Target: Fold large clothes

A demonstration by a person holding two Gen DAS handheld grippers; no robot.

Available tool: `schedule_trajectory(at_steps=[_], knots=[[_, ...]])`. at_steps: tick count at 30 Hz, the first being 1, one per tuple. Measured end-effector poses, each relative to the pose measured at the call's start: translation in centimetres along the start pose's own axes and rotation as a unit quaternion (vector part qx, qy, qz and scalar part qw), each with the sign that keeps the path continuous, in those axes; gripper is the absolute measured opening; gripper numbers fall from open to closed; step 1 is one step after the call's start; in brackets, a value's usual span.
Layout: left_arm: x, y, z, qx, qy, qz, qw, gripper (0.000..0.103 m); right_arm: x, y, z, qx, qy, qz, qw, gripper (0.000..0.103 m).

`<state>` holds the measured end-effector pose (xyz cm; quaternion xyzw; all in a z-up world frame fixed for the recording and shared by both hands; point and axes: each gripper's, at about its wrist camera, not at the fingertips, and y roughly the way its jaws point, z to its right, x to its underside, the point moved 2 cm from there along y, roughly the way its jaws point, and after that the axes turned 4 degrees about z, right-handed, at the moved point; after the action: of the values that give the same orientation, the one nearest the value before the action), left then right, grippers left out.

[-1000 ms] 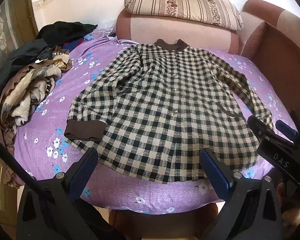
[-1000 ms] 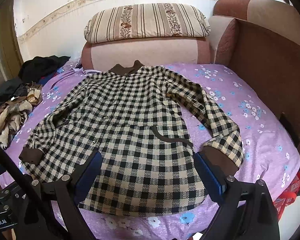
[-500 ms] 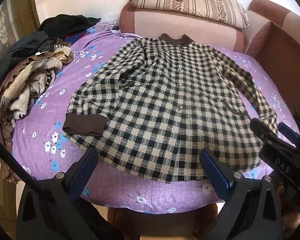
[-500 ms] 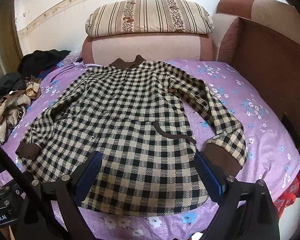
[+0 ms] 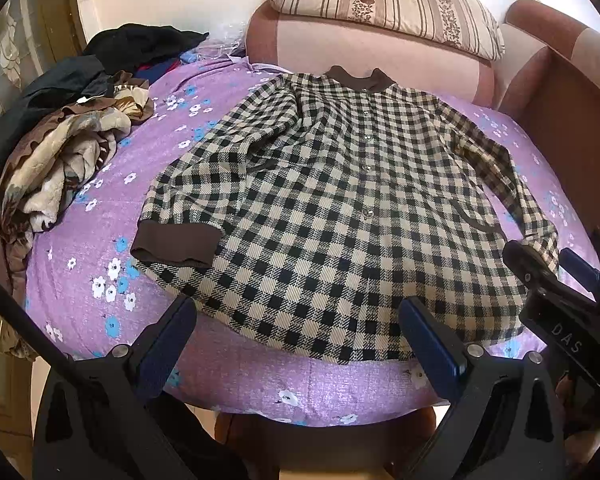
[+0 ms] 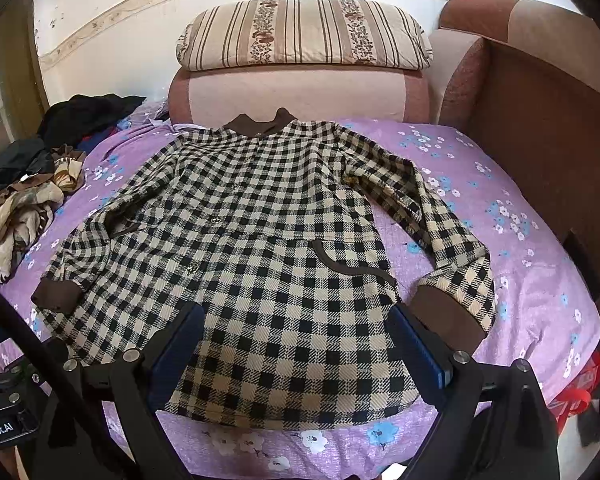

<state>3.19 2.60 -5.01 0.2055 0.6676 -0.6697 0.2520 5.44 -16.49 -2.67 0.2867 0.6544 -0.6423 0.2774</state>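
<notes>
Both grippers wide open, holding nothing: left gripper (image 5: 298,330) and right gripper (image 6: 298,338) hover at the near hem of the coat (image 6: 260,264). Coat lies flat, buttons up, on the bed (image 6: 520,240), sleeves out beside the body, collar at the far end. No fold made; all folding left. Left of coat: clothes pile (image 5: 60,160). Past the collar: pillow (image 6: 304,32). No containers in view.

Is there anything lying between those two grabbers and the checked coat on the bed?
Nothing visible. The checked coat lies spread flat on the purple sheet, directly ahead of both open hand-held grippers, left and right. The pile of clothes sits off to the left side, clear of the coat.
</notes>
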Motion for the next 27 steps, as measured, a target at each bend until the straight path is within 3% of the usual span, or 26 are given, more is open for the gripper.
schedule_trajectory(at_steps=[13,27], knots=[[0.4,-0.2,-0.2,-0.013,0.006,-0.007,0.9999,0.101,0.2,-0.3,-0.5,0.001,-0.005,0.0,1.0,0.096],[0.5,1.0,-2.1,-0.004,-0.024,-0.007,0.9997,0.101,0.6,0.4,-1.8,0.003,-0.024,-0.01,1.0,0.096]])
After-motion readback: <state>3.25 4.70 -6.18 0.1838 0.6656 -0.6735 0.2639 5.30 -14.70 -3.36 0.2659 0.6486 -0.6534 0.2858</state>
